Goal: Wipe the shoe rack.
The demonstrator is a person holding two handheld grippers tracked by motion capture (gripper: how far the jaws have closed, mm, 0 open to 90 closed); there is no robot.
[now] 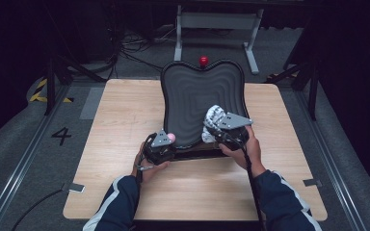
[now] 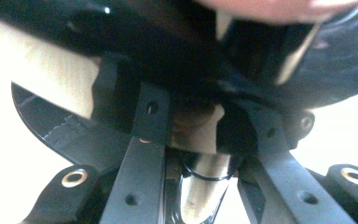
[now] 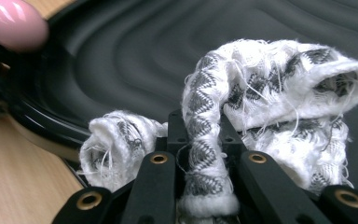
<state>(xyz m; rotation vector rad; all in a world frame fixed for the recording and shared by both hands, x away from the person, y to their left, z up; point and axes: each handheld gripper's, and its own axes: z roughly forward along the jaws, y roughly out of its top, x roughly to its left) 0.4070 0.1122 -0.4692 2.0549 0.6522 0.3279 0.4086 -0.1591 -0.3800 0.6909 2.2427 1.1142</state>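
Gripping the near left edge of the black, heart-shaped ridged plastic tray (image 1: 192,96), the left gripper (image 1: 166,144) sits low at the front of the light wooden surface (image 1: 125,115), held in the person's left hand (image 1: 147,163). In the left gripper view its fingers (image 2: 151,116) are clenched on the tray's dark rim, with a strip of the pale wood showing past them. A small pink rounded knob (image 1: 171,137) shows just beside this gripper, at the tray's near left rim. The tray itself stands tilted up, its far edge raised, and a red ball (image 1: 204,60) sits at the top notch.

Further right, the right gripper (image 1: 214,131) is over the tray's near right part. Its fingers (image 3: 156,182) are clamped on a white and grey patterned, frayed woven cloth (image 3: 261,98), which bunches up above them and lies against the tray's ridged face. The person's right hand (image 1: 248,149) holds that gripper just above the tray's near right rim.
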